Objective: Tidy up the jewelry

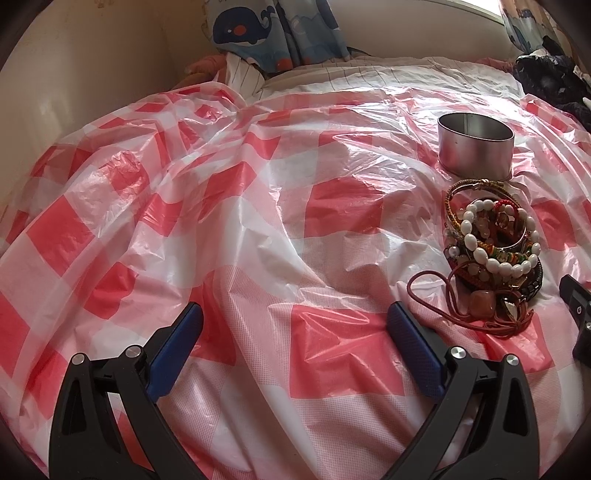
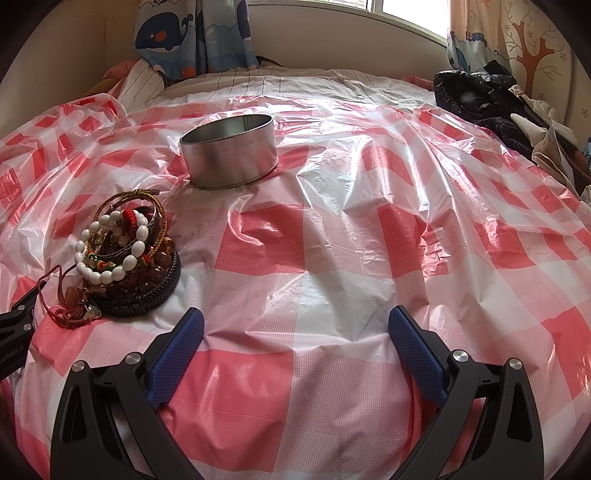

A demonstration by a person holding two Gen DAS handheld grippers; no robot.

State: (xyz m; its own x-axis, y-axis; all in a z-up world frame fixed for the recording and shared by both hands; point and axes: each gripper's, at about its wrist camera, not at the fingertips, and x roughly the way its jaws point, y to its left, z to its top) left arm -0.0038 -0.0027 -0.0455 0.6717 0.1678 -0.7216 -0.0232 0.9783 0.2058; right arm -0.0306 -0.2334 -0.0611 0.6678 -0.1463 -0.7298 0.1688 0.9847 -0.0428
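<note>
Jewelry pile (image 2: 122, 258) beside tin (image 2: 229, 151) (curtain (image 2: 192, 33) behind).

My bed (image 2: 303, 79) wore a red-checked plastic sheet (image 2: 332, 236); on it sat a round metal tin (image 2: 231, 153), a jewelry pile (image 2: 127, 254) near it, and dark clothes (image 2: 480, 99) at the far edge.

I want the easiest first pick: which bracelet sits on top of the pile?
The white oval-bead bracelet lies uppermost, above the black braided band at the bottom.
</note>
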